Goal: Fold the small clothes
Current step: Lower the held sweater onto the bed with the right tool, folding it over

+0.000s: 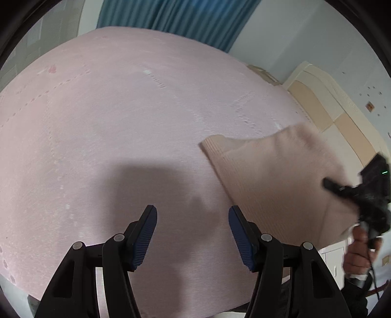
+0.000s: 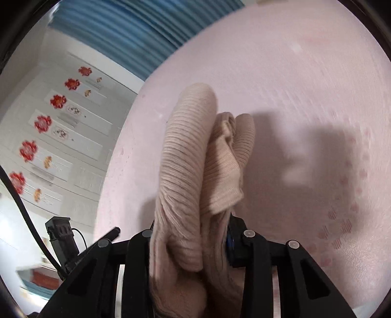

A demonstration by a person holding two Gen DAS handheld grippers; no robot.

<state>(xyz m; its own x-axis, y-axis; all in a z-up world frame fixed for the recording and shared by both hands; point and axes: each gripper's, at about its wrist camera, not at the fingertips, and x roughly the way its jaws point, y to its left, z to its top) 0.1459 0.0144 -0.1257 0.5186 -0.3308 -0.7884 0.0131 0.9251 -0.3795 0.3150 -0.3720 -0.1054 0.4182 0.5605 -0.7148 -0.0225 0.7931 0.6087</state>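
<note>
A beige ribbed knit garment (image 2: 188, 151), folded into thick layers, hangs lifted above the pink bed cover (image 2: 293, 85). My right gripper (image 2: 193, 227) is shut on its near end, and the cloth hides both pads. In the left wrist view the same garment (image 1: 281, 176) hangs as a flat panel at the right, with the right gripper (image 1: 337, 187) clamped on its edge and a hand (image 1: 359, 254) below it. My left gripper (image 1: 193, 210) is open over the bare bed cover (image 1: 122, 122), to the left of the garment, with nothing between its blue pads.
A blue curtain (image 1: 171, 17) hangs beyond the far edge of the bed. A cream and tan headboard (image 1: 325, 105) borders the bed at the right. A white wall with red flower posters (image 2: 44, 122) lies off the bed's left side in the right wrist view.
</note>
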